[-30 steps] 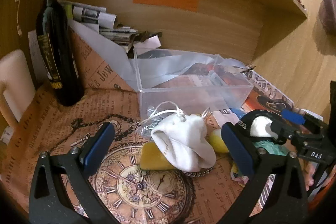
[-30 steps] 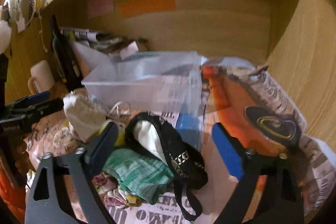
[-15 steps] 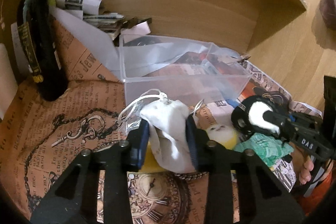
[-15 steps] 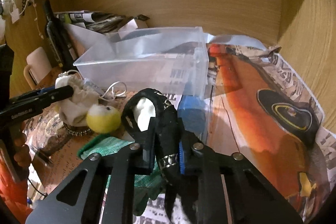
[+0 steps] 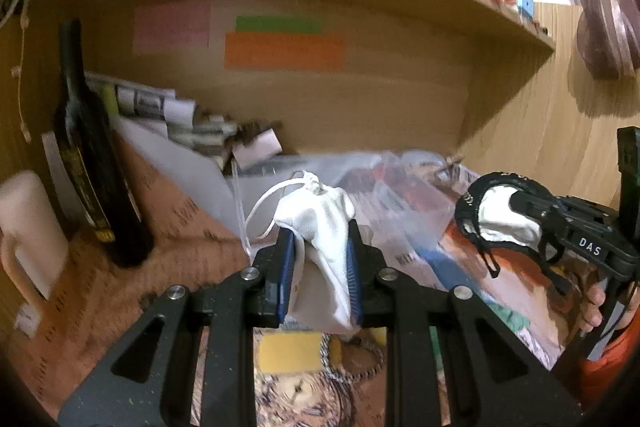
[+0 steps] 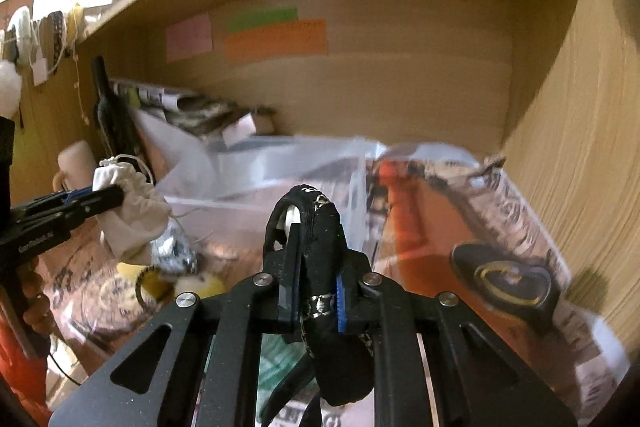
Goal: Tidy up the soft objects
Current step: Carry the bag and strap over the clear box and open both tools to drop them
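- The clear bin is sitting at the counter's back, by the back wall.
- The left tool, jaws just closed, is clamping the white pouch mid-body above the counter; it is sagging, light and limp.
- The right tool is pinching the black mask, soft and likely floppy.

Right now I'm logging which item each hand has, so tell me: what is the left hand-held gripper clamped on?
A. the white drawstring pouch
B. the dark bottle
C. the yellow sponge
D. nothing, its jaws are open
A: in the left wrist view the left hand-held gripper has its blue pads pressed on either side of the white drawstring pouch, lifted above the yellow sponge.
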Tool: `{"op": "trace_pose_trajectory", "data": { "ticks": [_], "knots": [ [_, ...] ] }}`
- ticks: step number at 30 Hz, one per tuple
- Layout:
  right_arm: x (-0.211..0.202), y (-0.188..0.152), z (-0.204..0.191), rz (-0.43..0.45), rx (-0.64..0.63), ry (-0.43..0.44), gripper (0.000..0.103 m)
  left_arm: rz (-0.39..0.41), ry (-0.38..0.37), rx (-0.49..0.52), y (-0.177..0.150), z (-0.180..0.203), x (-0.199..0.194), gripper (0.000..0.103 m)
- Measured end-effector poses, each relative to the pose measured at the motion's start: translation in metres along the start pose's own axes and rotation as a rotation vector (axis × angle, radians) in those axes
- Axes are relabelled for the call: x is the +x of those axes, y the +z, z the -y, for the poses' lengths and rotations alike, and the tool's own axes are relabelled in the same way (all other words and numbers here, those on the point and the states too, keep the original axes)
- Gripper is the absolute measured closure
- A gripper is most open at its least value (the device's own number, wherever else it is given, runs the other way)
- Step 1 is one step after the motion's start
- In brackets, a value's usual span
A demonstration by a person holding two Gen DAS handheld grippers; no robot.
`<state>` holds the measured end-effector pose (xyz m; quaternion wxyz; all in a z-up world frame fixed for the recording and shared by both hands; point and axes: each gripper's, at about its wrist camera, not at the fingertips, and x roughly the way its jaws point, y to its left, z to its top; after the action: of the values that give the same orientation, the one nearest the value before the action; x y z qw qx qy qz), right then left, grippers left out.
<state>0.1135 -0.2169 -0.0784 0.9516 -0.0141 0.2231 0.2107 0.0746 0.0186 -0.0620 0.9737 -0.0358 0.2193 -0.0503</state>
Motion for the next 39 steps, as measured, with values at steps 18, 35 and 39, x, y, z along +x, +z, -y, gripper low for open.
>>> {"op": "trace_pose_trajectory", "data": {
  "ticks": [18,35,39],
  "knots": [
    [0.026,0.057,-0.009,0.114,-0.062,-0.014,0.092,-0.013,0.042,-0.061,0.058,-0.029,0.057,0.08],
    [0.122,0.053,-0.021,-0.094,-0.147,0.003,0.092,-0.251,0.03,-0.034,0.041,-0.024,0.157,0.08],
    [0.141,0.048,-0.024,-0.162,-0.177,-0.002,0.092,-0.296,0.024,-0.016,0.032,-0.019,0.169,0.08]
  ]
}}
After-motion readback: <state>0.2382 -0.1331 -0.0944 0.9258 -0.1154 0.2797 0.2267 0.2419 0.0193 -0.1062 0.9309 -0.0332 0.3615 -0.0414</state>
